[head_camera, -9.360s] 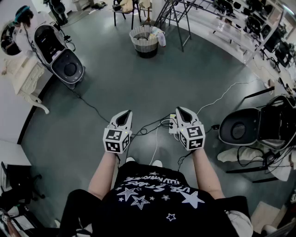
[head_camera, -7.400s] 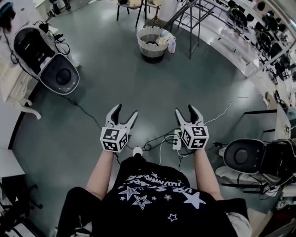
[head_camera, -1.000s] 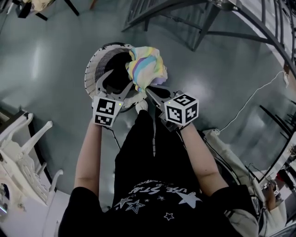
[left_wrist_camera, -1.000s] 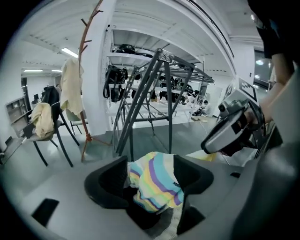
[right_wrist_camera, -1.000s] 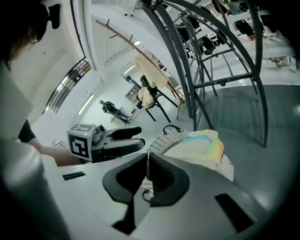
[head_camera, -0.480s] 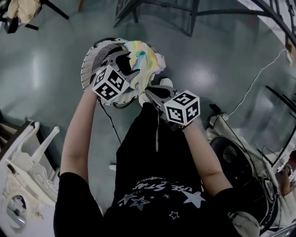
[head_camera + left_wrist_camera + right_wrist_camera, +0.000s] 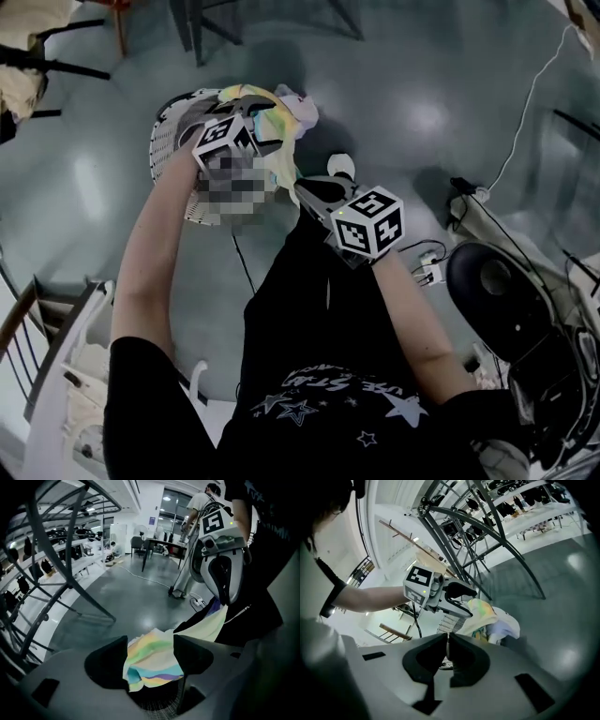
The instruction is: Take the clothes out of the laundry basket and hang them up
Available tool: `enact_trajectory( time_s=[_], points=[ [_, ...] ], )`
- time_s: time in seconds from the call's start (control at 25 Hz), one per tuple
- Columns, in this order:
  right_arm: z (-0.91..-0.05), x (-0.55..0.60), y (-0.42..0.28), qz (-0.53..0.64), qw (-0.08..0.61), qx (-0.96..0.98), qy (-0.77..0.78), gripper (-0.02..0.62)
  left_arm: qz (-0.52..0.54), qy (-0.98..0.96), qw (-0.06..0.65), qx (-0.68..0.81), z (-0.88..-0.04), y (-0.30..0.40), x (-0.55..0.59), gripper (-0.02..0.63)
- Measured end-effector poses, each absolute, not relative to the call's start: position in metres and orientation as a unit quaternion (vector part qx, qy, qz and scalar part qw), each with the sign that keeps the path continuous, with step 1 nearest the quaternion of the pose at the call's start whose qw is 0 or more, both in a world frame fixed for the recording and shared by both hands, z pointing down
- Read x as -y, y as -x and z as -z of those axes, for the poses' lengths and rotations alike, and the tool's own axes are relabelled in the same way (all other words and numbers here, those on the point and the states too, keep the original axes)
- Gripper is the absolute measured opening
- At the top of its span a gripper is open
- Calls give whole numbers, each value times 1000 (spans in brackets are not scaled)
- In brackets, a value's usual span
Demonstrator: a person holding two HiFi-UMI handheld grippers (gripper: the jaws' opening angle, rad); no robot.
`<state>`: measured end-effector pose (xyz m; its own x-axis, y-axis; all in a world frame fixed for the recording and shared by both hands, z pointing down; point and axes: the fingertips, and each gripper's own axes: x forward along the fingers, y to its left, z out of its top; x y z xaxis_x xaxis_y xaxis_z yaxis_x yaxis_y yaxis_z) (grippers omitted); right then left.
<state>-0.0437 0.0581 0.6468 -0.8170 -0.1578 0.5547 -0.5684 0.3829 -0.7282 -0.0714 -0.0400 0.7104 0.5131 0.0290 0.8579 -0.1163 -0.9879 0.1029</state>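
Over the rim of the one white mesh laundry basket (image 7: pixel 167 141) lies a single pastel-striped garment (image 7: pixel 292 112), running between the two grippers. The right gripper (image 7: pixel 447 641) has its jaws pressed together on the garment's pale edge. The left gripper (image 7: pixel 150 648) has its jaws spread, with striped cloth between them. Each gripper carries one marker cube (image 7: pixel 368 220). The white lettering among stars on the person's black shirt (image 7: pixel 328 375) is upside down and unreadable.

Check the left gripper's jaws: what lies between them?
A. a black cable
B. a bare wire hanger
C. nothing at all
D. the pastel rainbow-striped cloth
D: in the left gripper view the pastel rainbow-striped cloth fills the gap between the spread jaws of the left gripper, above the white woven laundry basket.
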Motion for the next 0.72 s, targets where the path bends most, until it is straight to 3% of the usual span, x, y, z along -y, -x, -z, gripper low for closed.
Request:
enact_trajectory(
  time_s=[0.32,0.72],
  points=[
    [-655,-58,32,-511,191,809,-220,18,-546,-830,33,-108,-739,35,27,324],
    [-675,-71,22,-524,185,803,-215,18,-600,-773,52,-198,-783,23,18,324]
  ],
)
